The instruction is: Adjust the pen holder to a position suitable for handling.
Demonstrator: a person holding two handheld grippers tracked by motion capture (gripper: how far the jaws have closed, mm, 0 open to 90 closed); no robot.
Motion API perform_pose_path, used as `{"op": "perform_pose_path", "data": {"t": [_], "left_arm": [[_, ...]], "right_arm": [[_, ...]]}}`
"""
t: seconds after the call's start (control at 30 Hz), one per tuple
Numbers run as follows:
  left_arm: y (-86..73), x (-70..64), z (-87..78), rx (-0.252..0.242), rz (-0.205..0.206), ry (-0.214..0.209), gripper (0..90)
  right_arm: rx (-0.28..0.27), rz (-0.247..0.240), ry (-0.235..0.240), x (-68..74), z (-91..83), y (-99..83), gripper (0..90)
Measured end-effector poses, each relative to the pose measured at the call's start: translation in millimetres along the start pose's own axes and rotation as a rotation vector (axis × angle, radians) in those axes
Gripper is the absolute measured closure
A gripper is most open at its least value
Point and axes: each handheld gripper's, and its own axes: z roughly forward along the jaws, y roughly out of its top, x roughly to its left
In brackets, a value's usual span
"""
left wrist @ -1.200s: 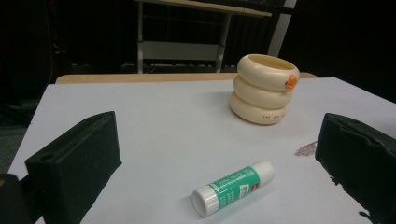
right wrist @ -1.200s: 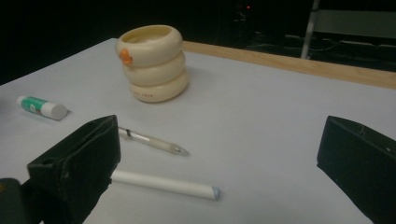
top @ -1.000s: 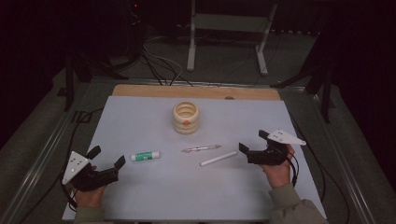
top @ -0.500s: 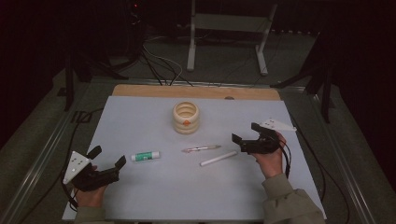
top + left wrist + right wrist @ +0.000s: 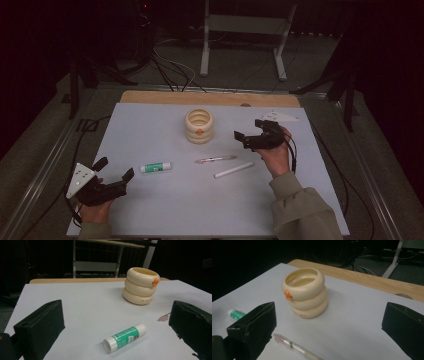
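Two wide-open empty grippers, right gripper (image 5: 248, 135) near cream holder (image 5: 199, 126), left gripper (image 5: 116, 169) facing glue stick (image 5: 155, 167)

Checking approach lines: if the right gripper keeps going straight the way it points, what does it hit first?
Probably the cream ringed cup: it stands ahead between the open jaws of the right gripper. The clear pen lies lower, near the left jaw, likely passed over. Depth is uncertain.

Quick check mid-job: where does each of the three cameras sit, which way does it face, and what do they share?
High view: above the person's side, facing forward and down on the table; shows both hands, left gripper, right gripper.
Left gripper view: rides the left gripper, faces the glue stick; both black jaws show.
Right gripper view: rides the right gripper, faces the cream holder; jaws show.
Shared: holder and glue stick in all three.
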Motion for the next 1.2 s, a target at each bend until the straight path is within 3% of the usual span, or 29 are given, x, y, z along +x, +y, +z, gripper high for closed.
{"op": "perform_pose_path", "data": {"t": [0.23,0.33,0.63,1.2], "left_arm": [[-0.3,-1.4,2.2,0.016,0.010,0.000,0.5],[-0.8,-1.1,2.7,0.017,0.007,0.000,0.5],[-2.0,1.0,2.6,0.016,-0.007,0.005,0.5],[-2.7,3.9,1.1,0.006,-0.024,0.008,0.5]], "right_arm": [[0.041,0.022,0.012,1.3,19.4,16.8,0.0],[0.058,0.017,-0.006,3.4,26.8,24.1,0.0],[0.068,0.025,-0.012,9.7,50.7,46.3,0.0],[0.150,0.029,-0.032,17.3,100.5,56.0,2.6]]}}
